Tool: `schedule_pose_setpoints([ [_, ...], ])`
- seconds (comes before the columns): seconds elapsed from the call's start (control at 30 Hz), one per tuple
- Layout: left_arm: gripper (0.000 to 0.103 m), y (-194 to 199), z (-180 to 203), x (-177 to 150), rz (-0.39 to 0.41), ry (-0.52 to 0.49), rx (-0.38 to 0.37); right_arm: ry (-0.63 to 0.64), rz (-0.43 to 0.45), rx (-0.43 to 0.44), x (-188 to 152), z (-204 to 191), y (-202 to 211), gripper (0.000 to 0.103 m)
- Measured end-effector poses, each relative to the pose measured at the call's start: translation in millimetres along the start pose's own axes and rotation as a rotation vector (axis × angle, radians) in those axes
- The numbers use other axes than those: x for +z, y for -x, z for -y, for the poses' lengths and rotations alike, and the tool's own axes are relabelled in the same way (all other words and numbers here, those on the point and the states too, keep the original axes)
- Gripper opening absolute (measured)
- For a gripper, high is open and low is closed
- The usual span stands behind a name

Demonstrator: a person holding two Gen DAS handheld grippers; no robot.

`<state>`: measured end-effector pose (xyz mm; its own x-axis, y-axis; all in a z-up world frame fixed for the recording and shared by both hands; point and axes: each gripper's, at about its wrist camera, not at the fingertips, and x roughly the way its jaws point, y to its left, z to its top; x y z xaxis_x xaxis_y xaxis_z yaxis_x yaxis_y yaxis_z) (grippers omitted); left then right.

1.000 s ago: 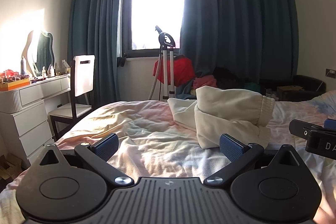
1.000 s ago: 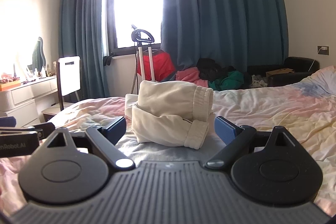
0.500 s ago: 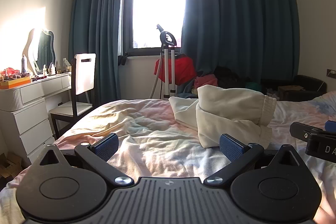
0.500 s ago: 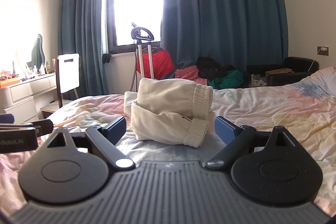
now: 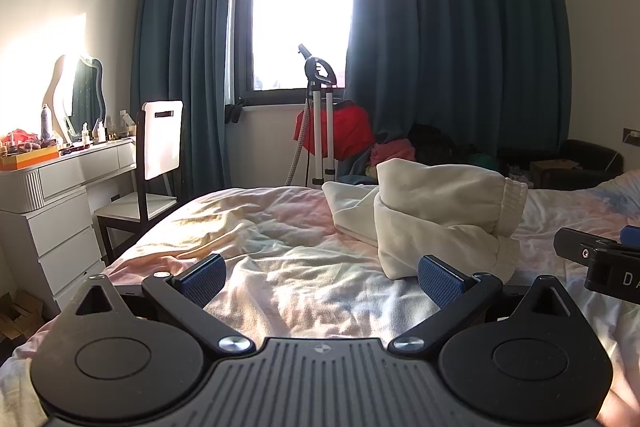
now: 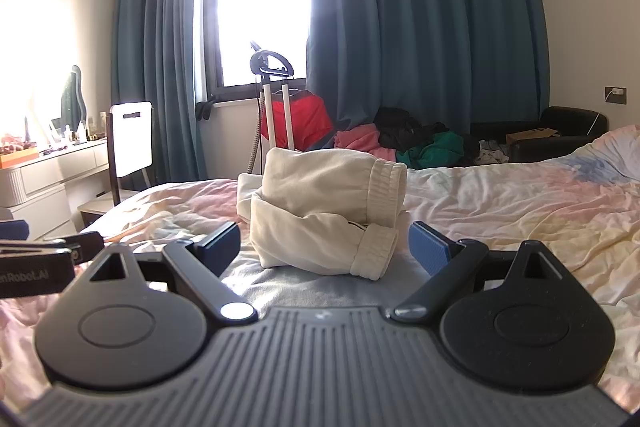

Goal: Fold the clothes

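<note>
Cream-white sweatpants [image 6: 324, 211] lie bundled in a loose fold on the bed [image 6: 500, 211], toward its far edge, with two ribbed cuffs stacked at one end. Right tool [image 6: 325, 247] hovers just short of the bundle, its blue pads spread wide and holding nothing, the garment framed between them. Left tool [image 5: 320, 277] sits beside it over rumpled pastel bedding, jaws likewise wide apart and empty, the bundle off toward its right pad. Past the far edge stand a garment steamer [image 5: 318, 115], dark blue curtains [image 5: 460, 47] and a bright window [image 5: 302, 11]; a white chair [image 5: 158, 151] and dresser [image 5: 52, 211] line the bed's left side.
</note>
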<state>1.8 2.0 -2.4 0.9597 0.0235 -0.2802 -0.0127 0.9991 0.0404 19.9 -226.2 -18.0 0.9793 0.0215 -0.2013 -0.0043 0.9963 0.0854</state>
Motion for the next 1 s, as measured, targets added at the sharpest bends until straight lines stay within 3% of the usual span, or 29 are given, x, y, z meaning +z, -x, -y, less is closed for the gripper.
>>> schedule_pose_setpoints([
  [0.53,0.103,1,-7,-3,0.001,0.021,-0.012,-0.022,0.017,-0.014,4,2,3,0.092],
  [0.83,0.103,-14,-3,-16,-0.035,0.003,-0.006,-0.112,0.066,-0.033,12,20,12,0.092],
  [1.0,0.103,-33,18,-30,-0.066,-0.052,-0.040,-0.171,0.080,-0.059,16,35,12,0.092],
])
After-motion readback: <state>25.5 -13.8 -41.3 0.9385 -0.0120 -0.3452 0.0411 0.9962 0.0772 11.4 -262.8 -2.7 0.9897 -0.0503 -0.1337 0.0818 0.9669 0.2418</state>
